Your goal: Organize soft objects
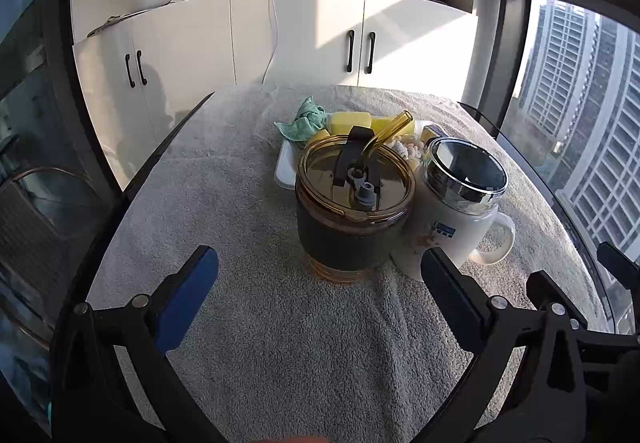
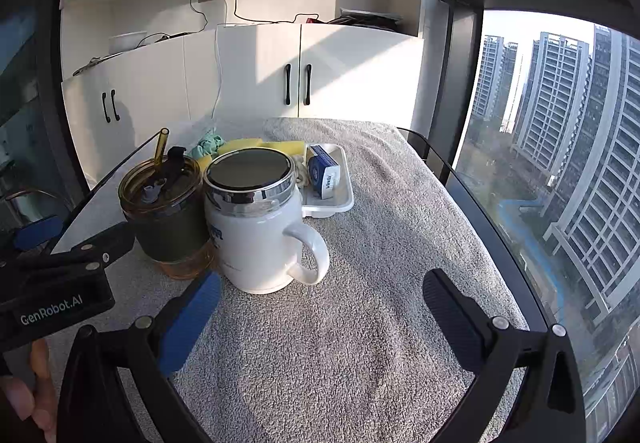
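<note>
Both sets of jaws stand wide and empty: left gripper [image 1: 319,275], right gripper [image 2: 322,293]. Ahead, tumbler [image 1: 354,203] and mug [image 2: 256,227] block the way. Behind them the tray [image 2: 338,203] holds sponges [image 1: 351,121], green cloth [image 1: 306,119] and tissue pack [image 2: 325,171]; the right gripper looks nearer the pack.

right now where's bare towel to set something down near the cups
Free: the grey towel right of the white mug, out to the table edge by the window, and the near stretch in front of both cups. Also left of the amber tumbler. Crowded: the white tray behind them, full of sponges, cloth and a tissue pack.
</note>
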{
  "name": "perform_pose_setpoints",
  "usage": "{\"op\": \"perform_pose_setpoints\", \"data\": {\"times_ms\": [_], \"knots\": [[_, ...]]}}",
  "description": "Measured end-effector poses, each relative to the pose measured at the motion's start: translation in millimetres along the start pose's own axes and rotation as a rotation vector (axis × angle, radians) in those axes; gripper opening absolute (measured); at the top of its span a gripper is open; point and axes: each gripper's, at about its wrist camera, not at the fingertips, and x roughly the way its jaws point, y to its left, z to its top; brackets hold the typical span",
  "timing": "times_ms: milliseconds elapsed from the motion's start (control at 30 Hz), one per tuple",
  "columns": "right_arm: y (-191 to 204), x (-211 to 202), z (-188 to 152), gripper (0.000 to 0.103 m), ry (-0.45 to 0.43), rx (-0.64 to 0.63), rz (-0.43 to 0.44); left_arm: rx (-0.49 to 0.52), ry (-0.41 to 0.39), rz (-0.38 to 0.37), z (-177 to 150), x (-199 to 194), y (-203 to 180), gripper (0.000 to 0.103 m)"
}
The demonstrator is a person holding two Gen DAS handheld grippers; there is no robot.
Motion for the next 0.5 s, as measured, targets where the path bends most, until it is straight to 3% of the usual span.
{"op": "perform_pose_setpoints", "data": {"times_ms": [500], "knots": [[0.4,-1.3,-0.1,0.103,-0.001,0.001,0.001,0.002,0.002,-0.004,-0.7,0.1,0.0,0.103]]}}
